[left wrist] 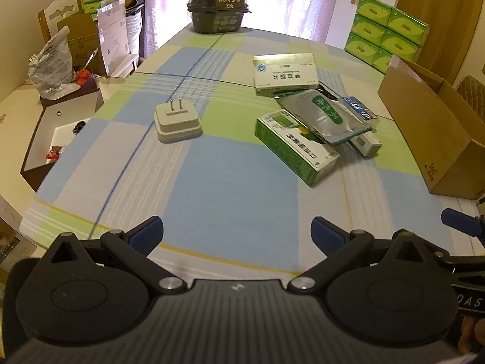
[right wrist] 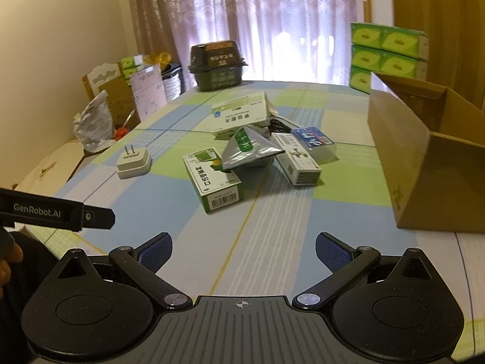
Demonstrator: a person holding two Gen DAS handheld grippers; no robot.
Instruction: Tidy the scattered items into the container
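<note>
A white plug adapter [left wrist: 177, 122] [right wrist: 134, 161] lies prongs-up on the checked tablecloth. To its right sits a pile: a green-and-white box [left wrist: 295, 145] [right wrist: 213, 179], a silver pouch [left wrist: 326, 115] [right wrist: 248, 148], a large white box [left wrist: 285, 72] [right wrist: 241, 115], a blue box [left wrist: 359, 107] [right wrist: 315, 141] and a white box [right wrist: 295, 162]. An open cardboard box [left wrist: 430, 127] [right wrist: 424, 157] stands at the right. My left gripper [left wrist: 238, 235] and right gripper [right wrist: 244, 253] both hover open and empty over the near table edge.
A dark lidded food tub [left wrist: 218, 7] [right wrist: 216, 65] stands at the table's far end. Stacked green tissue packs [left wrist: 385, 35] [right wrist: 386, 53] sit behind the cardboard box. Clutter, a plastic bag [left wrist: 53, 63] and a side counter lie off the table's left edge.
</note>
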